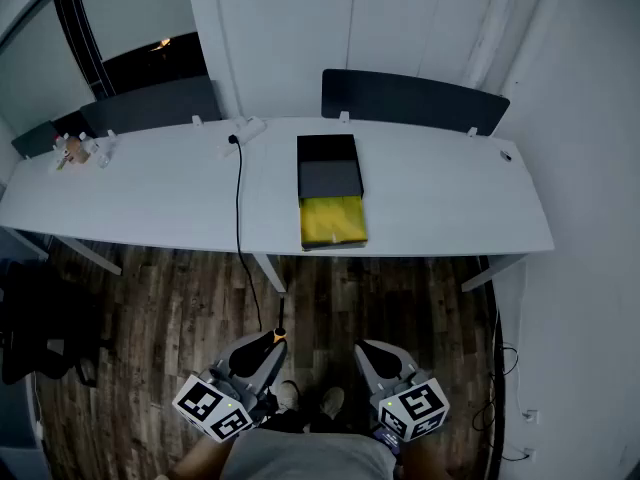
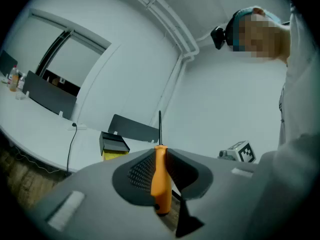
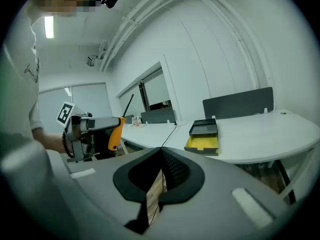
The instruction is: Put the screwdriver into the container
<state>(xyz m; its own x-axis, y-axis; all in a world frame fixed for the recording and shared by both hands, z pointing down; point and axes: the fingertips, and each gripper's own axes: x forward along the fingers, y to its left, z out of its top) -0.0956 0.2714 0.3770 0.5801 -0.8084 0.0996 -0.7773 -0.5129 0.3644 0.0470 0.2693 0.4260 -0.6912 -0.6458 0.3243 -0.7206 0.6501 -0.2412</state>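
Left claw [image 2: 160, 156] pinches the screwdriver [image 2: 160, 181], likely light and stiff, by its smooth orange handle; right claw [image 3: 161, 159] is pressed together, empty.

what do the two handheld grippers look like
both are matte grey shells: left gripper, right gripper. each carries a white cube with black square markers. the jaw pads are black with a dotted texture. the person wears a light top
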